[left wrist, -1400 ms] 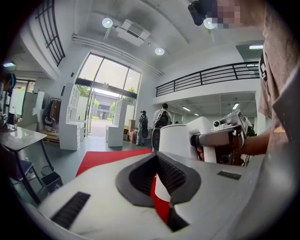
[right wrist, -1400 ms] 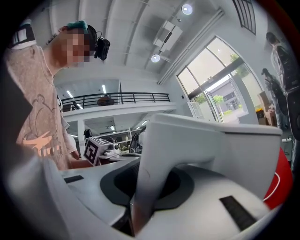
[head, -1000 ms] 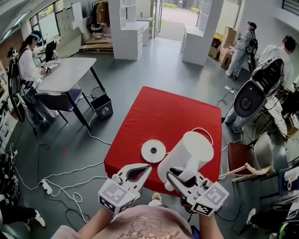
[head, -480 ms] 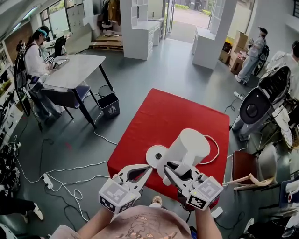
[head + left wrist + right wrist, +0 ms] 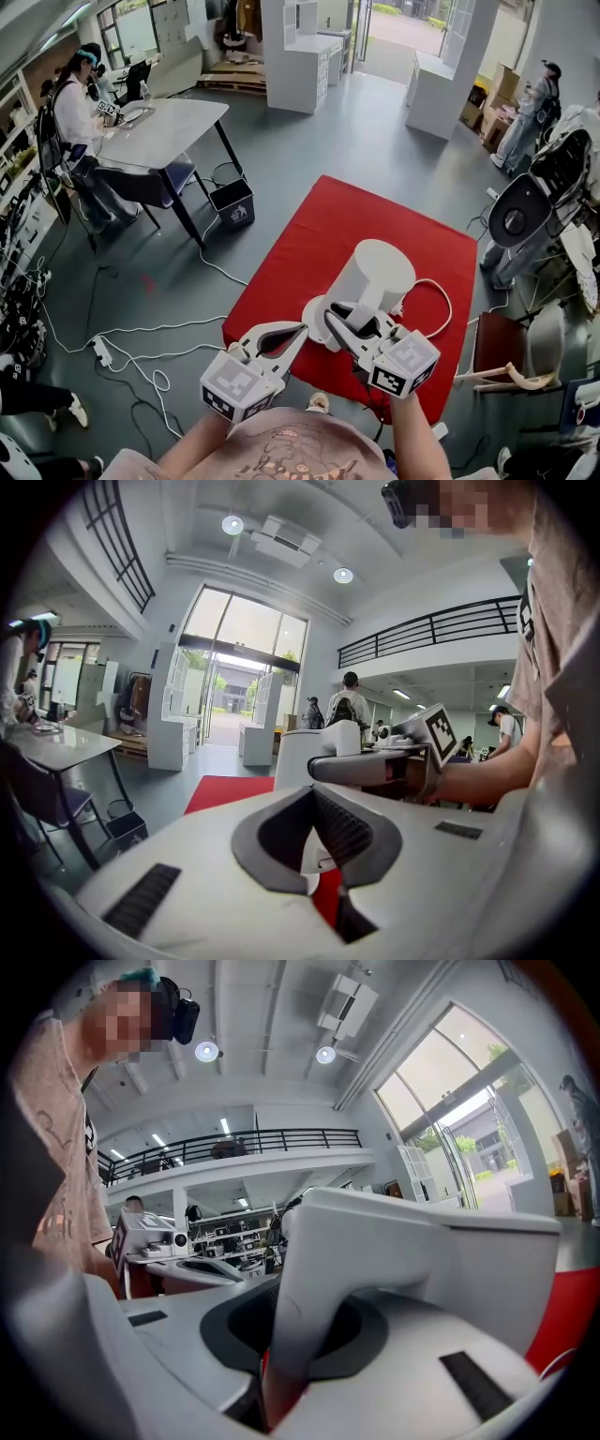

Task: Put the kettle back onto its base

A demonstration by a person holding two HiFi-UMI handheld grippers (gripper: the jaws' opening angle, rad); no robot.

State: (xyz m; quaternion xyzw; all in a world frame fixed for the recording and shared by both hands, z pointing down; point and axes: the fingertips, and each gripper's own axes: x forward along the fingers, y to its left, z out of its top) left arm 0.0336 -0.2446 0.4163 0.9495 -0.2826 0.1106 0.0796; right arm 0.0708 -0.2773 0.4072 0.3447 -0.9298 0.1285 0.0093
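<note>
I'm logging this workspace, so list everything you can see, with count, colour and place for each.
square cloth-covered table: one, red, centre.
tall plastic electric kettle: one, white, over the table's near side.
round plastic kettle base: one, white, partly hidden under the kettle.
thin power cord: one, white, looped on the cloth right of the kettle.
rectangular desk: one, grey, far left.
square waste bin: one, black, on the floor by the desk.
tall shelf units: two, white, far end.
seated person: one, white top, at the desk.
standing person: one, pale clothes, far right.
left gripper: one, white, fingers together, empty, left of the kettle.
right gripper: one, white, fingers closed on the kettle's handle.
</note>
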